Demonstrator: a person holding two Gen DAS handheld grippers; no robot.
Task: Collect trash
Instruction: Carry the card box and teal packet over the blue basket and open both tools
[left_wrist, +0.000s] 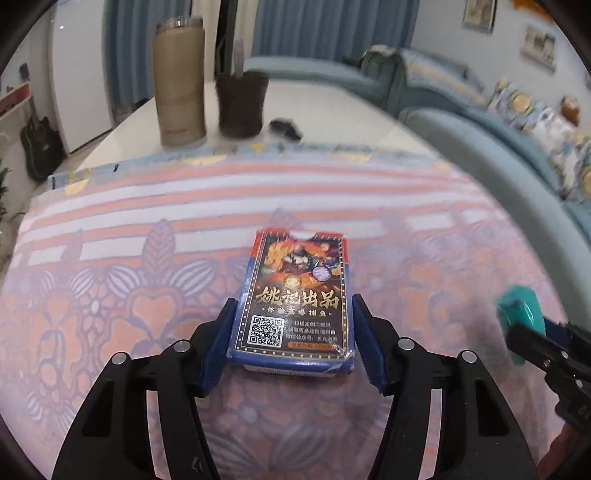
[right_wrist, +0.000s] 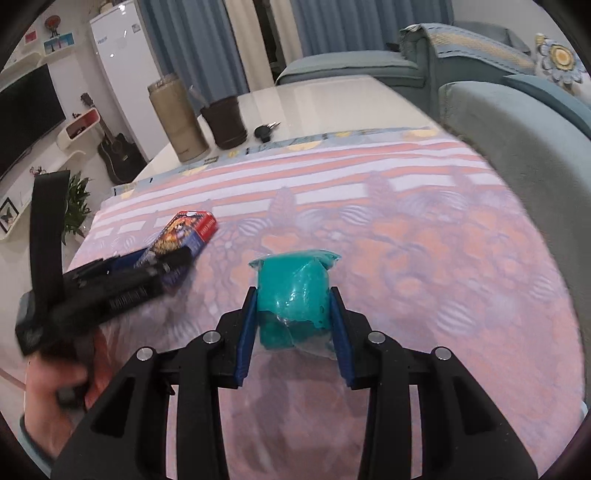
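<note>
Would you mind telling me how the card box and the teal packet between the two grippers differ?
The card box is a flat, rigid rectangle with printed art and a QR code; the teal packet is a plain, lumpy, soft bundle in crinkled clear film. The box lies flat lengthwise; the packet stands taller. Both sit on the patterned cloth, each between blue-padded jaws: box in the left gripper, packet in the right gripper.

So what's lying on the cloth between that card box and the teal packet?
Nothing: in the right wrist view, only bare patterned cloth separates the card box from the teal packet.
</note>
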